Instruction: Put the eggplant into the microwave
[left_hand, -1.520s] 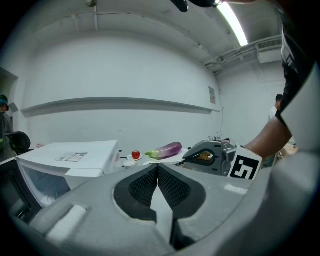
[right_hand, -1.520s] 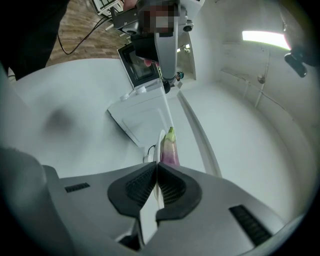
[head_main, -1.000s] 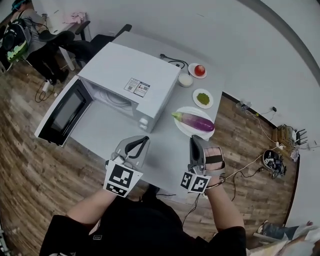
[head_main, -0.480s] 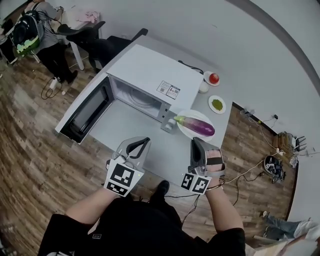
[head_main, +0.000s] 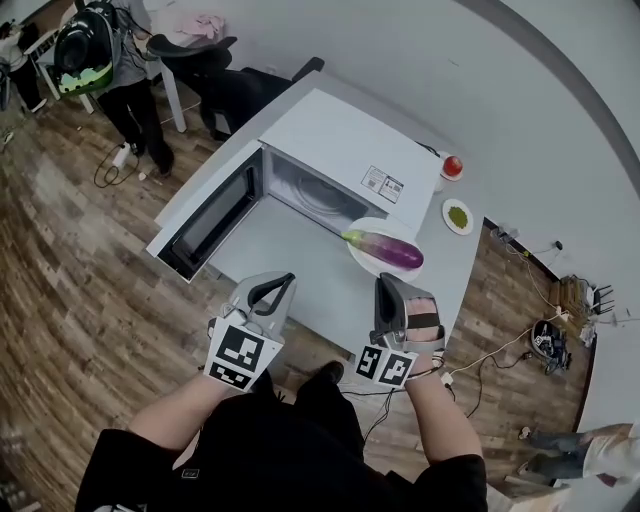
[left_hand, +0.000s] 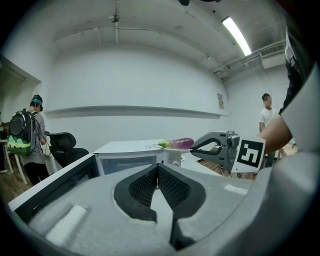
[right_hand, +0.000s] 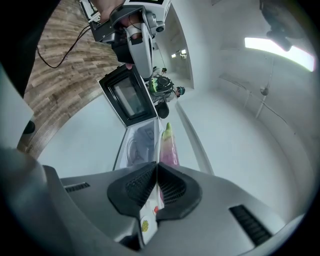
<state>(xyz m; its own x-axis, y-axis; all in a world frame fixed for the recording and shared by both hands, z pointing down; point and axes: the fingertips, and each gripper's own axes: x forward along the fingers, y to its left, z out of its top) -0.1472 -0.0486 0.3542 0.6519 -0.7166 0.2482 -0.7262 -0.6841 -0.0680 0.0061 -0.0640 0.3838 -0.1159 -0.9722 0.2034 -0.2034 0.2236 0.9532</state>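
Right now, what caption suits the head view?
Left gripper and right gripper, shut, face open microwave; eggplant on plate.

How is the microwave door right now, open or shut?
Open. The door swings out to the left of the microwave, and the cavity shows in the head view.

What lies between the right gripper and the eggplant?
Nothing stands there: only bare table and the near rim of the white plate under the eggplant, ahead of the right gripper. The head view shows this.
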